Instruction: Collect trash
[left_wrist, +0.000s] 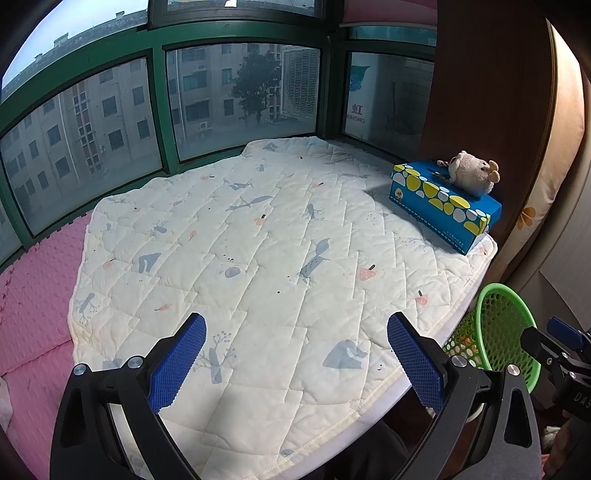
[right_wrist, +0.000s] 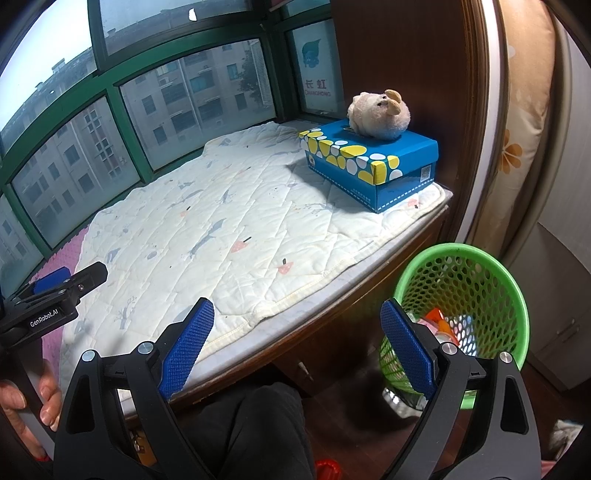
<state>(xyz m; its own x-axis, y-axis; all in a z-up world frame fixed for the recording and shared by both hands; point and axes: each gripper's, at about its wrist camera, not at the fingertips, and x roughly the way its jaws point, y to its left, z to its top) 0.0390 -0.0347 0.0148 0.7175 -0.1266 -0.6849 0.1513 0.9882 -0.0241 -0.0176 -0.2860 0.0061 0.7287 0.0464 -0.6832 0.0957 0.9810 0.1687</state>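
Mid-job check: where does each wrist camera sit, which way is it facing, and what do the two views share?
Left wrist: behind the open left gripper, angled down over the quilt toward the windows; right gripper at its right edge.
Right wrist: behind the open right gripper, over the quilt's edge and green basket; hand, dark trouser leg show.
Shared: quilt, blue box, plush toy, basket.
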